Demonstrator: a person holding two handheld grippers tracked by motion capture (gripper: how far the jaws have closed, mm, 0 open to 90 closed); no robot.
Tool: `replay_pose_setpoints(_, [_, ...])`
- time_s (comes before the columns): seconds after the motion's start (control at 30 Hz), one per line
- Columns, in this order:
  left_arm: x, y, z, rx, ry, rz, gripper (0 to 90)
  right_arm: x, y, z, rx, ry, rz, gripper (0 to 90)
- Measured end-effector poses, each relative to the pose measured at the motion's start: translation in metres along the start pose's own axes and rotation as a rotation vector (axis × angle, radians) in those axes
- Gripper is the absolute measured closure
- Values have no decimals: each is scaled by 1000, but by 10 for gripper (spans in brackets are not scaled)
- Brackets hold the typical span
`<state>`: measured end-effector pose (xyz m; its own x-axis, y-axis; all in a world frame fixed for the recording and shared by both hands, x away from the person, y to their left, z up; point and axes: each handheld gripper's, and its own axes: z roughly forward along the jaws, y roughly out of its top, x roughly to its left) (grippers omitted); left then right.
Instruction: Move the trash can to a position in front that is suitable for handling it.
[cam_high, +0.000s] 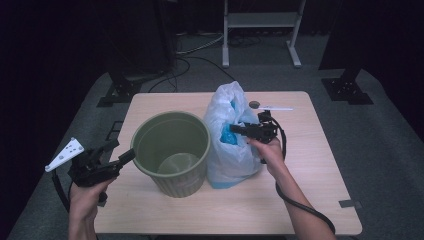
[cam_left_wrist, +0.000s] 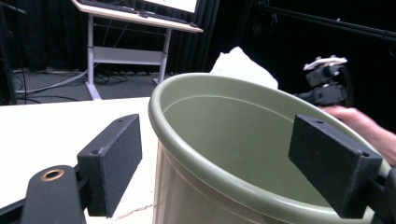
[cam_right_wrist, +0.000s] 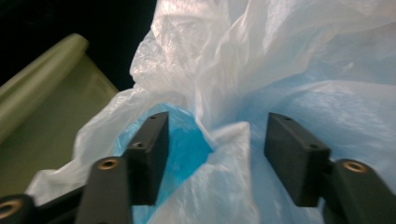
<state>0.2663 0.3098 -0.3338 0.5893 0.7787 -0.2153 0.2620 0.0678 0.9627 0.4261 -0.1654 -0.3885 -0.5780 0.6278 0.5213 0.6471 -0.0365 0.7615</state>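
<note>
Your right gripper (cam_high: 239, 129) sits against the white plastic bag (cam_high: 231, 145), which stands upright on the wooden table (cam_high: 310, 165), just right of the green bin (cam_high: 172, 150) and touching its side. The bag is thin, crinkled, half see-through film, bunched to a peak at the top and sagging wider toward its base. Something bright blue shows through it at mid height and again along the bottom edge; you cannot tell what it is. In the right gripper view the jaws stand wide apart, with a fold of the film (cam_right_wrist: 224, 154) rising between them; the pads do not press on it, though the left pad lies close against the blue patch (cam_right_wrist: 184, 144).

Your left gripper (cam_high: 112, 161) is held at the left of the bin, jaws spread wide and straddling the rim (cam_left_wrist: 196, 140) without gripping it. The bin is a round, olive-green plastic pail with a rolled lip and ribbed lower wall, and it stands upright.
</note>
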Motion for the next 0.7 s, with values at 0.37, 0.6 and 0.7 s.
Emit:
replay_pose_setpoints(0.37, [-2,0,2,-6,-6,1,162,-5,-1,-72,-83,-13,-15,311])
replay_pose_setpoints(0.6, [-1,1,3,-5,-12,4,161,-17,-18,-81,-82,-32,17,305])
replay_pose_setpoints(0.7, [-1,3,4,-14,-14,6,161,-19,-26,-80,-70,-33,28,301])
